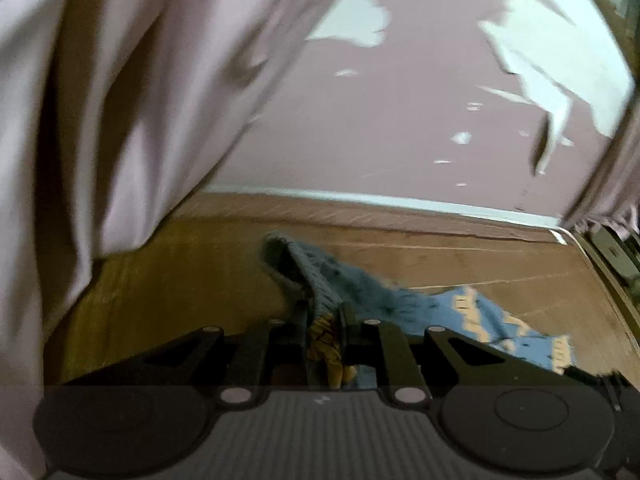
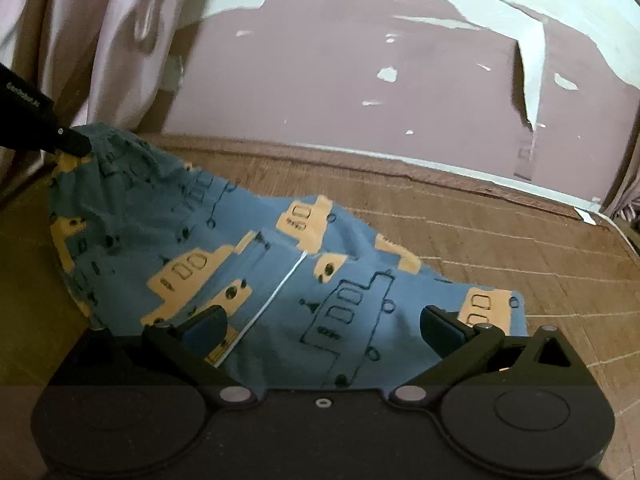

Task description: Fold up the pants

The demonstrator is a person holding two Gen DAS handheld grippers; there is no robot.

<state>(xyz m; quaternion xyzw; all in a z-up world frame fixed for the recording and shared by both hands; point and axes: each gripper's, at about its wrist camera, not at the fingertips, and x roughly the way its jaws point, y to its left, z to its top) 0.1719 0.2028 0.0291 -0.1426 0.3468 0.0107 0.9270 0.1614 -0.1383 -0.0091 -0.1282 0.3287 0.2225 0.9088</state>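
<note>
The pants (image 2: 280, 280) are blue with yellow vehicle prints and lie bunched on a brown wooden surface (image 2: 500, 240). In the right wrist view my right gripper (image 2: 324, 320) is open, its fingers spread just above the near part of the pants. My left gripper (image 1: 324, 312) is shut on a fold of the pants (image 1: 320, 280) and lifts it. It also shows in the right wrist view (image 2: 74, 145), at the left, pinching the raised end of the cloth. The pants trail off to the right in the left wrist view (image 1: 500, 328).
A pale pink curtain (image 1: 120, 100) hangs at the left. A mauve wall (image 2: 360, 80) with peeling white patches stands behind the surface. The surface's right edge (image 2: 624, 236) is rounded.
</note>
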